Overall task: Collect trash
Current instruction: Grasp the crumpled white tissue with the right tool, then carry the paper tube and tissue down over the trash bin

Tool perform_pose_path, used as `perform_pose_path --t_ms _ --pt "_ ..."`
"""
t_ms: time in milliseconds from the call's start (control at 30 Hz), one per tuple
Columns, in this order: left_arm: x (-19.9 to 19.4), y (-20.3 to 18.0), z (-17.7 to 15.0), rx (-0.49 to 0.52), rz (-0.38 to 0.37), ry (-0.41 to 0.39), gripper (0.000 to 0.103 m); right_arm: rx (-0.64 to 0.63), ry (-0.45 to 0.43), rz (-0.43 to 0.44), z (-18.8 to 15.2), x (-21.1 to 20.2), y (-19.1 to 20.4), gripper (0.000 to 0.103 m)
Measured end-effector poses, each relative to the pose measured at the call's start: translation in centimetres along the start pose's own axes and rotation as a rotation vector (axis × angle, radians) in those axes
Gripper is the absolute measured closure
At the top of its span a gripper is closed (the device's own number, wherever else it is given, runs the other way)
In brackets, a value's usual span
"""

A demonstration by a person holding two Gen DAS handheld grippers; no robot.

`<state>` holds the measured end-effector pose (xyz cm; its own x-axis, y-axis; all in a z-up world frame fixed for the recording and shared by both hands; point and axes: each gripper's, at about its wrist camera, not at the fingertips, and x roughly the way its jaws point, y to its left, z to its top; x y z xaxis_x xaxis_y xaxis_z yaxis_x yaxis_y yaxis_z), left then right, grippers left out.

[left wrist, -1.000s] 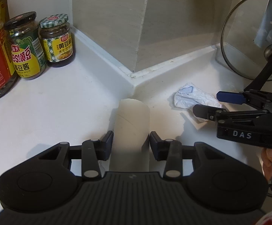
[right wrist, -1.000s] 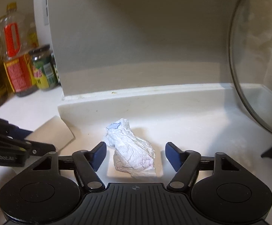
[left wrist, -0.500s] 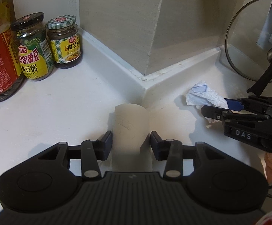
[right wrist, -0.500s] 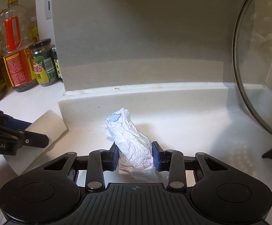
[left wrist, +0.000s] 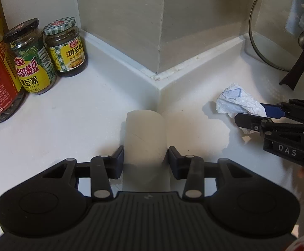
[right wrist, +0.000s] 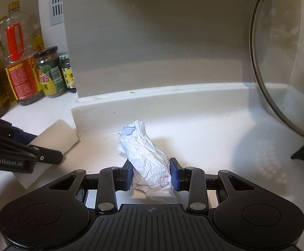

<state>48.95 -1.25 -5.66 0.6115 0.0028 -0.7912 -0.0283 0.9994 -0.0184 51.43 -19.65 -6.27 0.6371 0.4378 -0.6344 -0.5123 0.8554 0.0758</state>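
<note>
Since a second ago: right hand-held gripper (right wrist: 149, 172) gone from spread wide around the crumpled paper towel (right wrist: 146, 163) to clamped on it, pads pressing both sides. Left hand-held gripper (left wrist: 145, 156) likewise clenched on the cardboard tube (left wrist: 145, 138), unchanged, tube pointing out along the fingers toward the wall corner. Both pieces of trash just above the white bench (left wrist: 84, 113), contact with it hard to judge. Glass pot lid (left wrist: 277, 31) whole only from the left wrist, cut off at the right wrist's edge. Oil bottles (right wrist: 15, 48) whole only from the right wrist; jars (left wrist: 66, 46) clearer from the left. Rear ends of towel and tube hidden behind gripper bodies.
</note>
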Motion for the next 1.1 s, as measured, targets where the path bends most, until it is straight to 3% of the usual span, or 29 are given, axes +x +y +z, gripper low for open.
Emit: perform_pose_path --t_ms 533,1100 --pt "-3.6 -0.4 -1.9 0.019 -0.05 -0.029 0.064 0.095 0.029 -0.077 -1.8 -3.3 1.0 0.067" --pt "-11.2 -0.9 -8.5 0.08 -0.184 -0.075 0.064 0.199 0.013 -0.181 -6.3 -13.6 6.5 0.067"
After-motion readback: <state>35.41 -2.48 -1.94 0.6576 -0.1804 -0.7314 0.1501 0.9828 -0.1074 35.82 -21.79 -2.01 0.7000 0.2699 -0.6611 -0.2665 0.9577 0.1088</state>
